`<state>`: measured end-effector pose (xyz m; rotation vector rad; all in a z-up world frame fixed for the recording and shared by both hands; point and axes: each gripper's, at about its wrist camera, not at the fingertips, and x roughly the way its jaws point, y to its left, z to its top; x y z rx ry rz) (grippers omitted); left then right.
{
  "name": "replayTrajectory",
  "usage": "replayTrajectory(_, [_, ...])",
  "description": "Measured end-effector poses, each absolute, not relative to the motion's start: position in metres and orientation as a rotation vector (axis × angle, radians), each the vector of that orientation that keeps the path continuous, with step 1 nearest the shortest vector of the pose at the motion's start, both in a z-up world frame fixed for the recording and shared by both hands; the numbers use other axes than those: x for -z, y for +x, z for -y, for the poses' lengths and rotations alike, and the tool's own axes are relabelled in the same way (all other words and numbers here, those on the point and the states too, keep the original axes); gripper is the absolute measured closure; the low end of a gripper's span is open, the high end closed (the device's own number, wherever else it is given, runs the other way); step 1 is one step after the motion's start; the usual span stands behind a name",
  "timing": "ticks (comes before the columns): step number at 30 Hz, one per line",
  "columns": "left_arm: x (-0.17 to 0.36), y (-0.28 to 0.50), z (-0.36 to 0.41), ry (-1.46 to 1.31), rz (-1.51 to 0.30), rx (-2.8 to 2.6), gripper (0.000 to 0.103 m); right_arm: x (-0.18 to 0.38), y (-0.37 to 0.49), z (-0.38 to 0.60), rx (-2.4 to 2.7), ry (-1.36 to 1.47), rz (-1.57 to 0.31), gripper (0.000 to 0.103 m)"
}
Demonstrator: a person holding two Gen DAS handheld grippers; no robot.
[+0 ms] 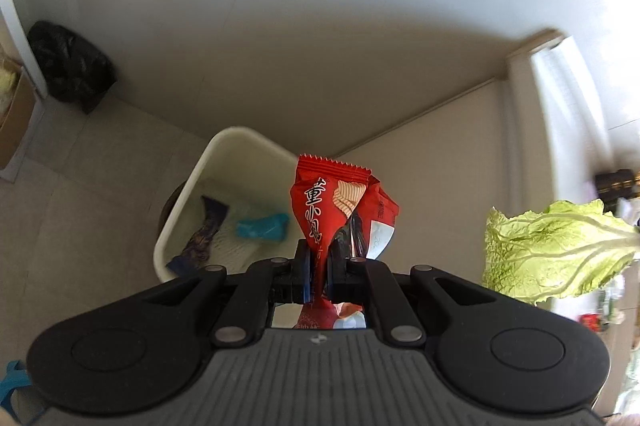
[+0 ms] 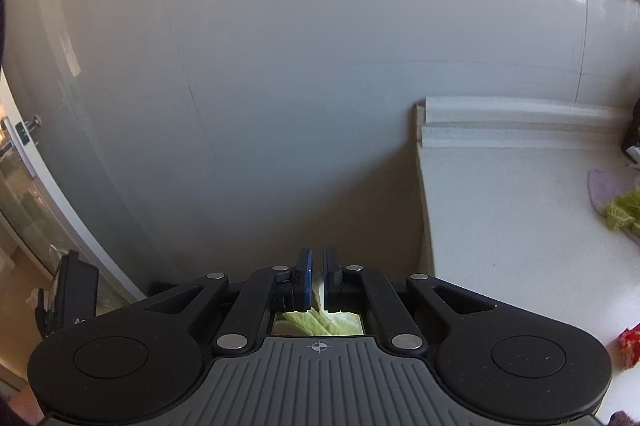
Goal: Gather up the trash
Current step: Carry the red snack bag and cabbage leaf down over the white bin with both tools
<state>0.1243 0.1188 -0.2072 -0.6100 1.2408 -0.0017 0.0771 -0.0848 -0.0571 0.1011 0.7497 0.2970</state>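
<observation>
My left gripper (image 1: 318, 258) is shut on a red snack wrapper (image 1: 340, 202), which sticks up between the fingers. Just beyond it on the floor stands a white bin (image 1: 208, 162) holding a dark wrapper (image 1: 204, 234) and a teal scrap (image 1: 262, 226). A green cabbage leaf (image 1: 552, 246) hangs in the air at the right of the left wrist view. In the right wrist view my right gripper (image 2: 318, 268) is shut on that cabbage leaf (image 2: 320, 322); only a pale strip shows between the pads and below them.
A black bag (image 1: 70, 66) and a cardboard box (image 1: 14, 114) sit against the wall at left. A white countertop (image 2: 520, 226) lies to the right, with leafy scraps (image 2: 622, 212) on a purple cloth (image 2: 602, 186) and a red wrapper (image 2: 630, 346).
</observation>
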Motion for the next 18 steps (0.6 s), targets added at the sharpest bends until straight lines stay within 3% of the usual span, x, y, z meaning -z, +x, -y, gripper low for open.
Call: replayTrajectory(18, [0.335, 0.144, -0.123, -0.427, -1.500, -0.083, 0.097, 0.214, 0.120, 0.029, -0.342, 0.063, -1.105, 0.100])
